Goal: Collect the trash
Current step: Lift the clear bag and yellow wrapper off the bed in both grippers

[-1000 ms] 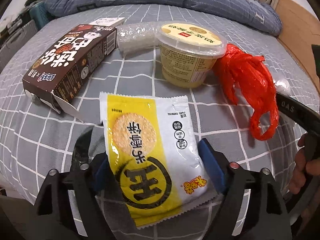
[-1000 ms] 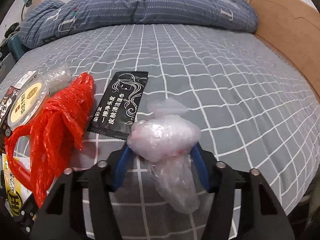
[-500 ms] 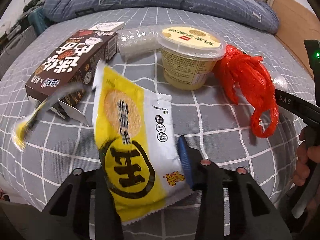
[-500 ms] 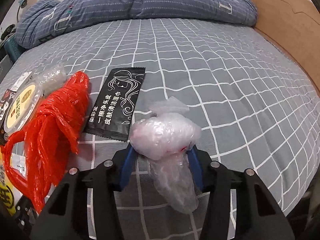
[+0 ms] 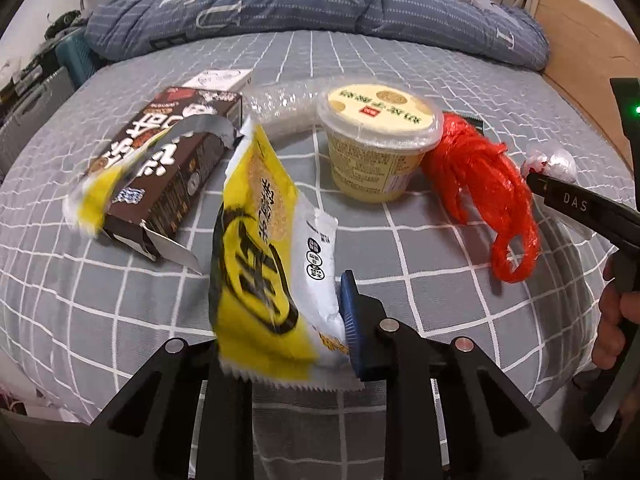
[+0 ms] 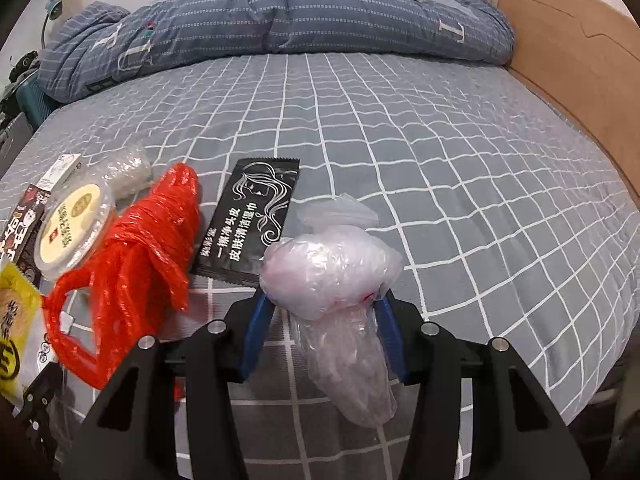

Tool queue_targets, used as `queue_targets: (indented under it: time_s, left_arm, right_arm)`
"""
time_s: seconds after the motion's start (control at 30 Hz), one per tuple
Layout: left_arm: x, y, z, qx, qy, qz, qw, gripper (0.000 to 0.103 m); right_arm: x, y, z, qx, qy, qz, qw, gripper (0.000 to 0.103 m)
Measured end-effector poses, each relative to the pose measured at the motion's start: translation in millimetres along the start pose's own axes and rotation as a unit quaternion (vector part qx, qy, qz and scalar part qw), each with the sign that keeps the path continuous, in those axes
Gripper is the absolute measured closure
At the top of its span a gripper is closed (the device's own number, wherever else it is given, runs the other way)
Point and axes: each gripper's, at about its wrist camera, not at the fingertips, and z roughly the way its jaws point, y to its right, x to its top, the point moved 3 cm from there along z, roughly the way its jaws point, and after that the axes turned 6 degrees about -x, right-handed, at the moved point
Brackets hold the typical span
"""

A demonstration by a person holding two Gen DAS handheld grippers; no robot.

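A yellow and white snack packet (image 5: 260,248) stands crumpled and lifted between the jaws of my left gripper (image 5: 280,320), which are closing; the blue pad (image 5: 350,312) presses on its right side. The packet's torn top flaps out blurred toward the left. In the right wrist view my right gripper (image 6: 322,312) is shut on a crumpled clear plastic bag (image 6: 328,272), held just above the grey checked bed sheet (image 6: 400,140). The tail of the bag hangs down between the fingers.
On the sheet lie a brown snack box (image 5: 168,160), a lidded yellow cup (image 5: 380,136), a roll of bubble wrap (image 5: 284,108), a red plastic bag (image 5: 480,184) and a black wipe sachet (image 6: 248,224). A blue quilt (image 6: 280,20) lies at the back; a wooden bed frame (image 6: 580,80) runs along the right.
The left jaws have closed in on the snack packet, which went from lying flat to folded and raised. The right gripper's jaws tightened a little on the plastic bag.
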Motion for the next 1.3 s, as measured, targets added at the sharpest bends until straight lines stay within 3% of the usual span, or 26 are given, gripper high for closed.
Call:
queue_targets:
  time_s: [0.7, 1.3]
  left_arm:
    - [8, -20, -63, -0.040, 0.053, 0.015, 0.9977, 0.089]
    - [2, -23, -92, -0.033, 0.076, 0.019, 0.9964, 0.090]
  right_arm:
    - [-2, -20, -46, 0.021, 0.036, -0.020, 0.999, 0.056]
    - [-15, -29, -93, 0.043, 0.066, -0.026, 0.997, 0.056]
